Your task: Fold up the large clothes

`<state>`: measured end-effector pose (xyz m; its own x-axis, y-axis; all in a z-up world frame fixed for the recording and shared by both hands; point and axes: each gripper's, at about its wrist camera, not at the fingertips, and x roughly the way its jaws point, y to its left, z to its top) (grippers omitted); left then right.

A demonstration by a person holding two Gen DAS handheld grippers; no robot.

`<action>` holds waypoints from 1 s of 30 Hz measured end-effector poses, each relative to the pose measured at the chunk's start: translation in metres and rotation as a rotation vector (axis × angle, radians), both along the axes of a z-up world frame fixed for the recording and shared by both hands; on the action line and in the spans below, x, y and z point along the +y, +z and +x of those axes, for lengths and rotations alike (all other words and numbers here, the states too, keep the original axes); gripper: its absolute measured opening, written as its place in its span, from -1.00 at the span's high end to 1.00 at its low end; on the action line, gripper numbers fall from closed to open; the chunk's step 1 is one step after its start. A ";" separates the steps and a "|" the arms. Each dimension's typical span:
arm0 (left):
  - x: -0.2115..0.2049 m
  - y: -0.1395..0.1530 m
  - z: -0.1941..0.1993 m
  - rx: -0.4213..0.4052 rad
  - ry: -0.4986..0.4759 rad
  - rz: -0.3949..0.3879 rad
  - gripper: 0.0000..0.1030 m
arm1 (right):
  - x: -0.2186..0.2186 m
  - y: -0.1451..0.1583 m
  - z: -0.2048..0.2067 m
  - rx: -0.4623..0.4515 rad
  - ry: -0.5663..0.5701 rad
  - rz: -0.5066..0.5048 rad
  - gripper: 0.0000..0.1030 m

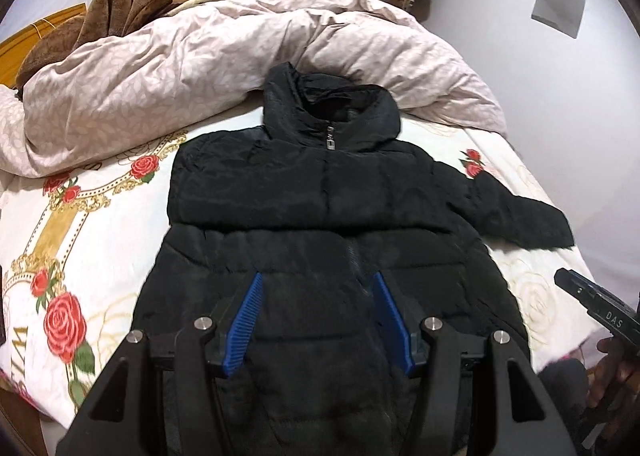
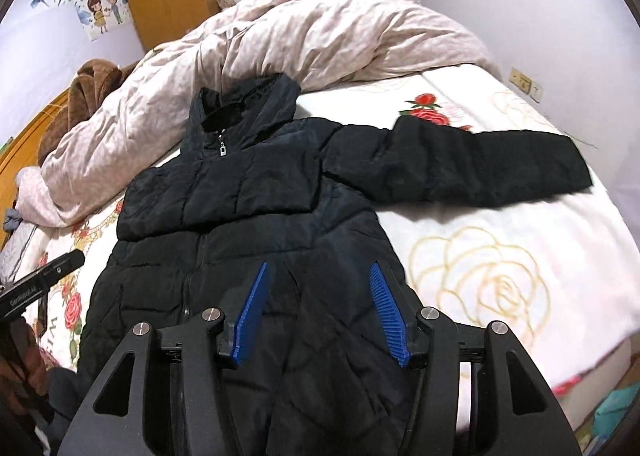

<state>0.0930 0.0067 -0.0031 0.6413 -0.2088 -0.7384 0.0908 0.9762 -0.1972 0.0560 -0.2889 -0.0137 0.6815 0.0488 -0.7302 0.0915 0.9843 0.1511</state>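
A black hooded puffer jacket (image 1: 320, 192) lies face up on the bed, zipped, hood towards the duvet. One sleeve is folded across the chest (image 1: 260, 196); the other sleeve (image 2: 480, 164) stretches out to the right on the sheet. My left gripper (image 1: 318, 280) is open, with blue pads, and hovers over the jacket's lower front, empty. My right gripper (image 2: 318, 270) is open and empty over the jacket's lower right part (image 2: 312, 236). The right gripper's body shows at the right edge of the left wrist view (image 1: 596, 304); the left one shows at the left edge of the right wrist view (image 2: 40, 284).
A white bedsheet (image 2: 500, 256) with roses covers the bed. A bunched pink duvet (image 1: 200, 68) lies behind the jacket's hood. A brown blanket (image 1: 112, 12) is at the far left by the wooden headboard. A wall runs along the bed's right side.
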 end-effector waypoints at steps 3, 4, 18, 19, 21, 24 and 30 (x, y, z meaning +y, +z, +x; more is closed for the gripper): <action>-0.004 0.006 -0.016 -0.007 -0.006 -0.006 -0.16 | -0.002 0.006 -0.018 -0.007 -0.012 0.000 -0.06; -0.006 0.008 -0.020 -0.007 -0.009 -0.008 -0.16 | -0.003 0.009 -0.023 -0.011 -0.015 -0.004 -0.06; -0.025 0.017 -0.018 -0.016 -0.042 0.023 -0.26 | -0.042 0.017 -0.042 -0.045 -0.092 0.015 -0.19; -0.027 0.017 -0.015 -0.017 -0.044 0.024 -0.26 | -0.048 0.016 -0.040 -0.043 -0.102 0.022 -0.21; -0.032 0.015 -0.006 -0.018 -0.048 0.029 -0.26 | -0.058 0.012 -0.038 -0.039 -0.120 0.042 -0.34; -0.040 0.010 0.008 -0.015 -0.062 0.034 -0.26 | -0.077 0.004 -0.031 -0.028 -0.157 0.081 -0.35; -0.053 0.000 0.043 -0.006 -0.075 0.053 -0.26 | -0.123 -0.021 -0.005 0.018 -0.249 0.138 -0.36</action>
